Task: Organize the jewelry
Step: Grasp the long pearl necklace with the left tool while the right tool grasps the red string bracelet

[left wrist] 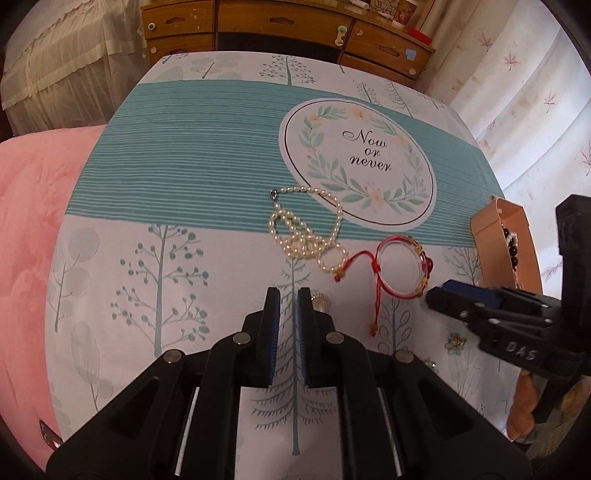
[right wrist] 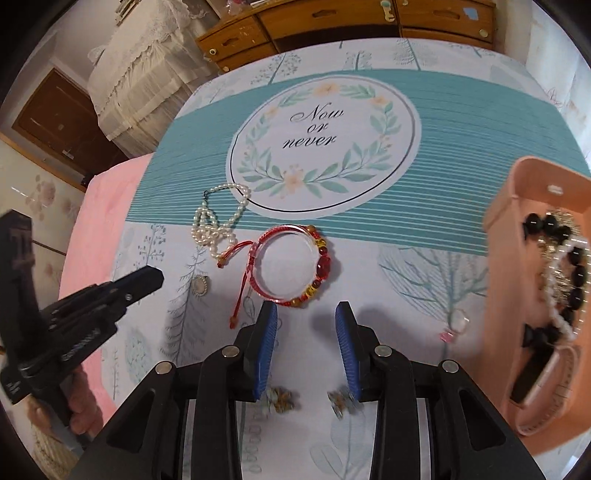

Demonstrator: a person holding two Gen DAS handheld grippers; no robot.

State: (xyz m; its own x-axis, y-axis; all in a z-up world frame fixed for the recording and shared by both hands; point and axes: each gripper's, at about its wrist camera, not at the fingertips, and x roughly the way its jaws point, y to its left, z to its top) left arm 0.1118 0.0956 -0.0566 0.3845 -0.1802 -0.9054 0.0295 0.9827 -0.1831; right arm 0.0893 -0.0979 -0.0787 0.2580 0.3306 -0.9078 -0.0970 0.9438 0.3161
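Observation:
A red cord bracelet with amber and red beads [right wrist: 288, 266] lies on the tablecloth, just ahead of my open, empty right gripper [right wrist: 306, 314]; it also shows in the left wrist view [left wrist: 402, 266]. A pearl necklace [left wrist: 306, 232] lies coiled to its left, seen from the right wrist too [right wrist: 218, 225]. A peach jewelry box [right wrist: 543, 295] at the right holds black beads and pearls. My left gripper [left wrist: 288, 299] has its jaws nearly closed with nothing between them, above the cloth. A small round ring [left wrist: 319, 301] lies by its right finger.
Two small flower earrings [right wrist: 280, 400] [right wrist: 341, 398] lie under my right gripper. A small pink-stoned piece [right wrist: 456, 328] lies near the box. A pink blanket [left wrist: 33, 258] borders the table's left side. A wooden dresser [left wrist: 280, 26] stands behind.

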